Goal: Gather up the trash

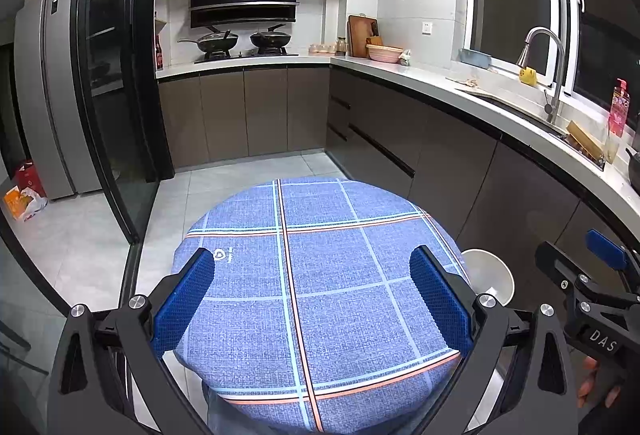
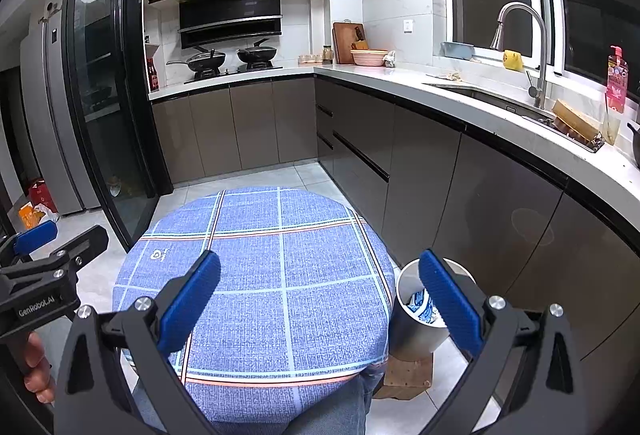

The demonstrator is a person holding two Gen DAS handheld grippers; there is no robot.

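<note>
Your left gripper (image 1: pixel 312 295) hangs over the round table with its blue plaid cloth (image 1: pixel 320 275), jaws spread wide and holding nothing, and your right gripper (image 2: pixel 320 299) is the same, wide apart and empty, its far finger lined up in view over the white bin (image 2: pixel 416 319). That bin stands just beside the table's right edge on a small wooden block (image 2: pixel 408 375), and something blue-and-white already lies inside it. The cloth itself looks bare, so I judge the table has nothing left to collect; the only likely litter you can see is the orange packet and plastic bag (image 1: pixel 24 203) on the floor by the fridge, well apart from you. The risks follow from that. If you swing the right gripper sideways or down, its finger could clip the bin's rim, and a bin perched on a block would probably tip easily and spill. If you drag a fingertip across the cloth you may snag it and pull it askew. And the two grippers sit near each other, so a hasty turn towards the floor litter could knock them together.
</note>
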